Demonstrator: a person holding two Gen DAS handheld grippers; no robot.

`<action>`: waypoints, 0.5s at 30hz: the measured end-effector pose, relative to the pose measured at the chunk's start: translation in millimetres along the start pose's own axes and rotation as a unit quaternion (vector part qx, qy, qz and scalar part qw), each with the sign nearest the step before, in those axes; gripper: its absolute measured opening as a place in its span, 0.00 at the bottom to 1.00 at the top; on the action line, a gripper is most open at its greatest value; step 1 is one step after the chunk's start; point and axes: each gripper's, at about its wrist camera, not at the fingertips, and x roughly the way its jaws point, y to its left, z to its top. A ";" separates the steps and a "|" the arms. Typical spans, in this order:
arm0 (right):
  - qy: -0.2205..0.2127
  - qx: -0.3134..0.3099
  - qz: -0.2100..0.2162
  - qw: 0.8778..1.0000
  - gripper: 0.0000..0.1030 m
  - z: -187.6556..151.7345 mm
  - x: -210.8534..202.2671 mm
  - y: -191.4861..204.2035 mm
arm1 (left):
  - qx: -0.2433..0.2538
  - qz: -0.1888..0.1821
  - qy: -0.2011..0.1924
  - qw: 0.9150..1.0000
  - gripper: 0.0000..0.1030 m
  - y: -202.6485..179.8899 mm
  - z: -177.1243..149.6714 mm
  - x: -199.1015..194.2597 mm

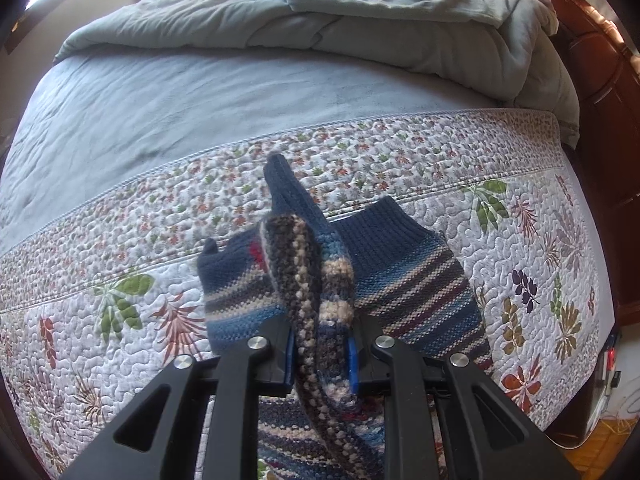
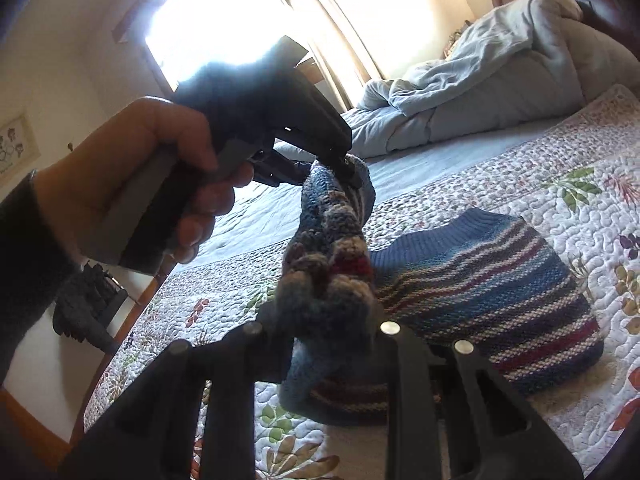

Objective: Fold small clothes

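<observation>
A small knitted sweater (image 1: 420, 280) with blue, cream and dark red stripes lies partly on the floral quilt (image 1: 120, 280). My left gripper (image 1: 322, 344) points steeply down and is shut on a bunched strip of the sweater's edge, which rises between its blue pads. In the right wrist view, my right gripper (image 2: 332, 332) is shut on the other end of the same lifted fold. The rest of the sweater (image 2: 500, 292) rests on the quilt behind. A hand (image 2: 140, 168) holds the left gripper (image 2: 348, 168), which pinches the fold's upper end.
A blue-grey sheet (image 1: 200, 100) covers the bed beyond the quilt. A rumpled grey duvet (image 1: 400, 20) is heaped at the far end against a wooden headboard (image 1: 600, 80). A bright window (image 2: 224, 20) stands behind the hand. The bed's edge (image 1: 600, 320) drops off at right.
</observation>
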 end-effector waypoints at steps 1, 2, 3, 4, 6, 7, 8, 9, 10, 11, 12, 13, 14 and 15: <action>0.001 0.007 0.002 1.000 0.21 0.3 0.3 -5.6 | 0.002 0.001 0.002 1.000 0.18 -4.5 0.8 4.1; 0.001 0.014 0.002 1.000 0.21 0.3 0.6 -10.6 | 0.005 0.003 0.004 1.000 0.18 -8.6 1.5 7.5; 0.001 0.022 0.001 1.000 0.21 0.0 0.3 -15.6 | 0.007 0.003 0.006 1.000 0.18 -13.4 2.4 12.0; 0.002 0.027 0.001 1.000 0.21 0.3 0.0 -19.5 | 0.008 0.005 0.009 1.000 0.18 -17.0 3.4 16.0; 0.003 0.041 0.005 0.999 0.21 1.1 -0.9 -28.1 | 0.010 0.007 0.013 1.000 0.18 -23.5 5.1 22.7; 0.002 0.045 0.004 0.999 0.21 1.7 -1.3 -32.4 | 0.012 0.009 0.015 1.000 0.18 -26.8 5.9 25.6; 0.001 0.047 0.002 0.999 0.21 1.3 -3.4 -34.5 | 0.014 0.010 0.017 1.000 0.18 -29.9 6.5 27.6; 0.001 0.052 0.001 0.999 0.21 1.3 -4.4 -38.7 | 0.016 0.011 0.018 1.000 0.18 -33.9 7.4 30.1; 0.000 0.055 0.001 0.998 0.21 1.6 -5.6 -41.3 | 0.018 0.011 0.020 1.000 0.18 -37.4 8.1 32.2; 0.000 0.059 0.001 0.998 0.21 1.9 -6.6 -45.4 | 0.019 0.011 0.022 1.000 0.18 -41.6 9.0 35.1; 0.000 0.061 -0.001 0.998 0.21 2.1 -7.3 -48.6 | 0.021 0.011 0.024 0.999 0.18 -45.1 9.9 37.8; 0.000 0.065 -0.003 0.998 0.21 2.2 -8.5 -52.6 | 0.023 0.011 0.025 0.999 0.18 -48.9 10.5 40.4; 0.002 0.071 -0.004 0.997 0.21 2.2 -9.5 -57.3 | 0.025 0.011 0.027 0.999 0.18 -51.6 11.0 42.7; 0.003 0.076 -0.005 0.997 0.21 2.1 -10.2 -61.7 | 0.026 0.010 0.029 0.999 0.18 -55.5 11.5 46.1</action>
